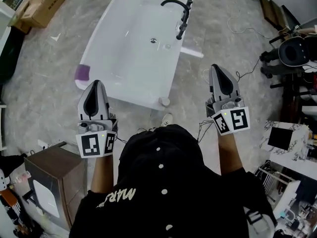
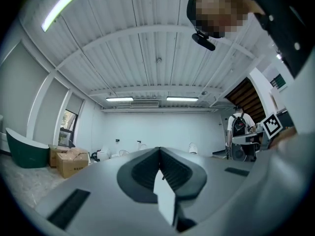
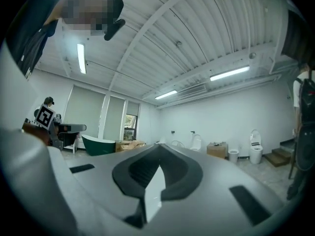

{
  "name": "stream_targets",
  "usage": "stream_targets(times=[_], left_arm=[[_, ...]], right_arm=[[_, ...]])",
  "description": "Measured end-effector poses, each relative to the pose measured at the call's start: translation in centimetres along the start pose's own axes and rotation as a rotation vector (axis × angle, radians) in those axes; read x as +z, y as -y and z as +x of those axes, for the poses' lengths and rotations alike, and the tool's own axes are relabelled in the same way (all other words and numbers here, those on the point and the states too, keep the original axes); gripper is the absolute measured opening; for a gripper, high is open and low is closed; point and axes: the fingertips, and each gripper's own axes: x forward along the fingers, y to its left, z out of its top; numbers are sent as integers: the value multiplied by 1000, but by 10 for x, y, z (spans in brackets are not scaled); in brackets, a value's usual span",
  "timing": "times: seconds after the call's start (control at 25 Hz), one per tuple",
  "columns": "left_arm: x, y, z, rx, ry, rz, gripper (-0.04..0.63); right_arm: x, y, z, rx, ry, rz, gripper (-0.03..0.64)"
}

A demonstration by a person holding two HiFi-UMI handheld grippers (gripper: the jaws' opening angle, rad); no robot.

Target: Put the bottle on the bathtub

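The white bathtub (image 1: 124,90) lies on the grey floor ahead of me, with a black faucet (image 1: 181,16) on its right rim. A purple object (image 1: 82,72) sits on the tub's near-left corner. A small round pale thing (image 1: 164,101) stands at the tub's near-right corner; I cannot tell which of them is the bottle. My left gripper (image 1: 96,84) and right gripper (image 1: 218,68) are held up near my chest, both shut and holding nothing. Both gripper views look across the room towards the ceiling, over the shut left gripper (image 2: 159,149) and right gripper (image 3: 159,146).
Cardboard boxes (image 1: 42,4) lie at the far left and a brown cabinet (image 1: 54,177) stands by my left side. Chairs and equipment (image 1: 294,51) crowd the right, with a cable (image 1: 242,24) on the floor. A dark green tub (image 3: 101,144) and toilets (image 3: 255,151) stand along the walls.
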Motion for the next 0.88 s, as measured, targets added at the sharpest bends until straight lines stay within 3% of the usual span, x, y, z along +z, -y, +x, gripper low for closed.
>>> stream_targets(times=[0.32,0.88], left_arm=[[6,-17,-7,45,-1,39,10],[8,-1,-2,40,3,50,9]], right_arm=[[-10,30,-16,-96,-11,-13,0],[-19,32,-17,-80,-19,2,0]])
